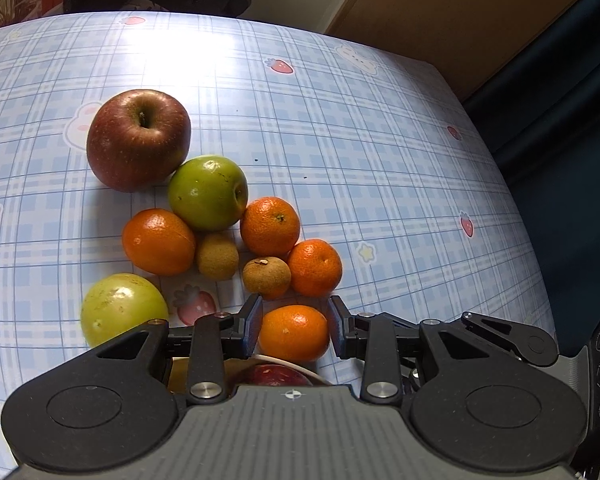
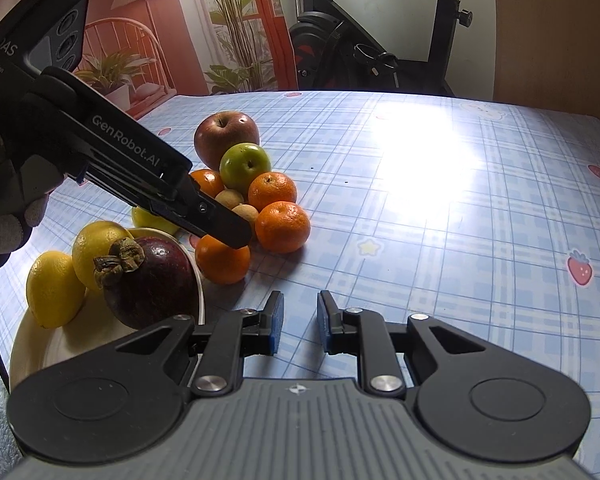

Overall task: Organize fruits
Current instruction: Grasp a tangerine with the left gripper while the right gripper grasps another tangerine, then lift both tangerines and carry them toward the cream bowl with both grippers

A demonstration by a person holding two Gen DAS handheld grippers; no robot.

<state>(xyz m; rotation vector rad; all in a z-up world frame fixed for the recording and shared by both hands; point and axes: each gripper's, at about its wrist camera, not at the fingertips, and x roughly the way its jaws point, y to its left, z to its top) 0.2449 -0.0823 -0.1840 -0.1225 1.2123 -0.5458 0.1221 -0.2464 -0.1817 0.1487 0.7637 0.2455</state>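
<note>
2 fruits are partly hidden: the mangosteen [image 2: 148, 284] shows only as a red sliver under the left tool [image 1: 294, 326] in the left wrist view, and the pale green fruit [image 1: 122, 306] is cut off by that tool's body. the left tool slants down over the fruit pile, its pads either side of the nearest orange [image 1: 294, 332]; contact is hard to judge (a thin gap shows), so i cannot tell if it grips. the right tool [image 2: 299, 322] hovers low over the table [image 2: 460, 240], fingers apart, holding nothing. 2 lemons [image 2: 54, 288] sit with the mangosteen on the white plate [image 2: 32, 344]. red apple [image 1: 138, 140] and green apple [image 1: 208, 192] touch.
</note>
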